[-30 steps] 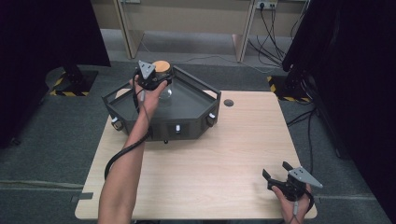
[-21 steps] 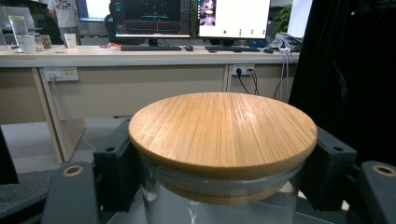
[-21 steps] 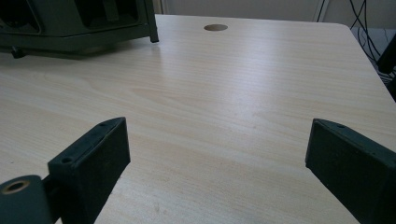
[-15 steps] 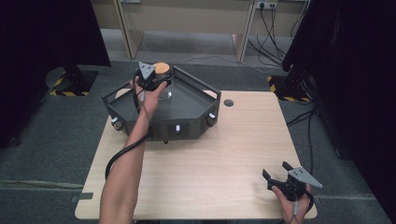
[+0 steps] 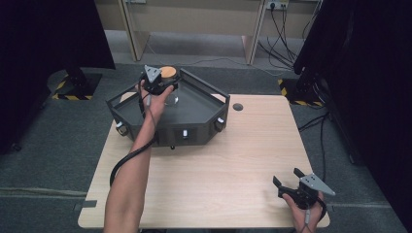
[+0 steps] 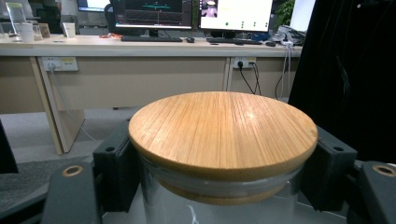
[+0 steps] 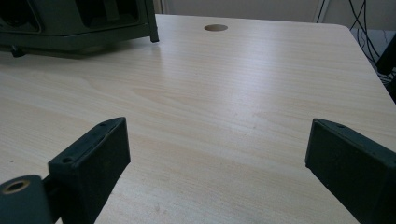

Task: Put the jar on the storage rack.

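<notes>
While the left tool (image 5: 156, 83) is held over the back of the dark tray (image 5: 204, 114), a glass jar (image 6: 219, 205) with a round bamboo lid (image 6: 223, 133) is pinched between its jaws, the pads being pressed against the glass just under the lid. In the high view the lid (image 5: 168, 72) is seen at the tray's far corner. The right tool (image 5: 291, 183) is rested near the worktop's (image 5: 233, 165) near right corner, its jaws spread wide with nothing between them.
</notes>
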Tool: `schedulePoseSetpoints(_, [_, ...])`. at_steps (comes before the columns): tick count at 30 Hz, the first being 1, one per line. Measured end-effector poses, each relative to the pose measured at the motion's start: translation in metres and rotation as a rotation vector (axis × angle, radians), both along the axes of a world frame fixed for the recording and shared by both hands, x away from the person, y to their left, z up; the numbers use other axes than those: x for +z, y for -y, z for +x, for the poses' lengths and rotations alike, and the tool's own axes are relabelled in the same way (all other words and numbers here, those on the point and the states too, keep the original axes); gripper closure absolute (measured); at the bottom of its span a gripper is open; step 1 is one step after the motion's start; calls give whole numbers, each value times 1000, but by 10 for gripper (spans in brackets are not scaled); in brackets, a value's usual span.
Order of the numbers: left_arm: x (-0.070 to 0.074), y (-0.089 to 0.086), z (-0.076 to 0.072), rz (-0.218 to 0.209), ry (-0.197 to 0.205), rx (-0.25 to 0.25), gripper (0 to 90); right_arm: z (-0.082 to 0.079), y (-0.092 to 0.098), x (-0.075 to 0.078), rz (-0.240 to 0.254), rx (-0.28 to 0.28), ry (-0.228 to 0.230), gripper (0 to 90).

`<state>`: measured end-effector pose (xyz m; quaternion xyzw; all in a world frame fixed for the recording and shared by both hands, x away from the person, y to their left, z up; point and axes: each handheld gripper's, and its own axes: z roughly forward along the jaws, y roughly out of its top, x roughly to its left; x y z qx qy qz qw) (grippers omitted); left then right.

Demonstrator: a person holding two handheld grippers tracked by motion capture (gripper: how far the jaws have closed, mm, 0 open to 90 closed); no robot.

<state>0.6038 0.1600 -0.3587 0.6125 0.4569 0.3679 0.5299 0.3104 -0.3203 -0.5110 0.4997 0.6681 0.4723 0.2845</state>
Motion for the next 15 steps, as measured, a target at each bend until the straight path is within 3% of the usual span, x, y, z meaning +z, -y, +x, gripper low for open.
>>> schedulePoseSetpoints(7, [2, -1, 0, -14, -26, -10, 249, 0, 0, 0, 1, -1, 2, 67])
schedulePoseSetpoints(15, [4, -3, -3, -21, -58, -6, 141, 0, 0, 0, 2, -1, 2, 67])
